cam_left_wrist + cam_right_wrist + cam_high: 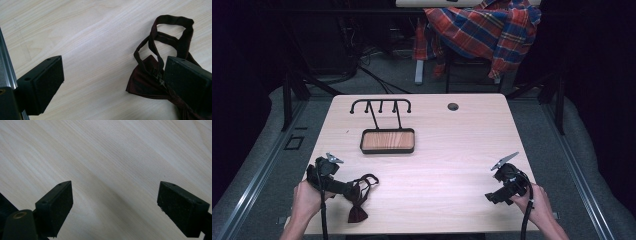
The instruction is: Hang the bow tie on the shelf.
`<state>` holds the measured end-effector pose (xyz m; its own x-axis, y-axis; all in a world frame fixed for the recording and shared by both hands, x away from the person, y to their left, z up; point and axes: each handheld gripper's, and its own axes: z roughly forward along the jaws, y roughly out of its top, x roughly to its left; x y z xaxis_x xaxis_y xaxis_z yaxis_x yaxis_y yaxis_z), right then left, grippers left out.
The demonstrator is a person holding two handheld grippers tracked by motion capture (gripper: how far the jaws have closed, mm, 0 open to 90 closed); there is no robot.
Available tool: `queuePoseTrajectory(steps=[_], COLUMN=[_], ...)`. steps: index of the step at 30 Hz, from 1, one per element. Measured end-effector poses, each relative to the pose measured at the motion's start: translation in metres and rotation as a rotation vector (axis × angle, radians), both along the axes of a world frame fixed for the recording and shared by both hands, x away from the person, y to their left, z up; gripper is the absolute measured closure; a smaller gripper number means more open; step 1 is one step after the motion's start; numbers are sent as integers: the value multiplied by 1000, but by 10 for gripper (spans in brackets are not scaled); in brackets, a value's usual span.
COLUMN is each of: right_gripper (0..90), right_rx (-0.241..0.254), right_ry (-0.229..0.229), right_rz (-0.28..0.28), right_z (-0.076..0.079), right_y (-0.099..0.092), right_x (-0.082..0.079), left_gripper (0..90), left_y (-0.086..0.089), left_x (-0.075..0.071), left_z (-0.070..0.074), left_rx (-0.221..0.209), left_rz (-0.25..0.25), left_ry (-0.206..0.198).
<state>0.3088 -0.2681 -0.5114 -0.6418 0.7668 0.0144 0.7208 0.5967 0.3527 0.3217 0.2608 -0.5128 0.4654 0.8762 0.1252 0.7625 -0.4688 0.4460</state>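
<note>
High view: pale wooden table (462,150), dark room.

I take this for a lab or recording bay rather than a home. My light wood-grain table (452,150) with a round cable hole (453,106) stands on grey carpet (267,150), boxed in by black frame struts (287,100) and silver floor rails (257,175). Behind it I see tangled black cables (362,60) under dark equipment, the surroundings kept black. A red-and-blue plaid shirt (484,27) draped over a chair is the only homely touch.
</note>
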Motion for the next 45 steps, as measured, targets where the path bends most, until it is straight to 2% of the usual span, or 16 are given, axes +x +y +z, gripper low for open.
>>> queuePoseTrajectory(steps=[6, 8, 12, 14, 17, 21, 29, 34, 39, 45], right_gripper=[129, 128, 128, 128, 128, 128, 128, 128, 128, 129], right_rx=[-2, -9, -6, -2, 7, -9, 0, -7, -7, -20], right_ry=[-5, 8, 8, 22, 19, 19, 23, 22, 21, 23], right_rz=[11, 28, 30, 40, 37, 53, 46, 59, 56, 61], right_z=[0, -1, -5, -6, -8, -5, -7, -7, -7, -7], right_y=[2, 4, 8, 9, 11, 10, 10, 13, 14, 13], right_x=[1, 2, 10, 13, 13, 12, 13, 13, 14, 13], left_gripper=[23, 22, 14, 14, 13, 6, 8, 16, 22, 5], left_y=[-1, -2, -6, -9, -11, -17, -25, -22, -24, -27], left_x=[-2, -2, 2, 4, 6, 10, 22, 23, 26, 31], left_z=[1, 0, -4, -5, -5, -5, -9, -10, -11, -15], left_rx=[-8, -16, -28, -18, -25, -37, -15, -23, 0, 7], left_rz=[-8, -9, -37, -46, -50, -62, -112, -119, -135, -139], left_ry=[-4, -4, 10, 13, 13, 22, 33, 44, 44, 56])
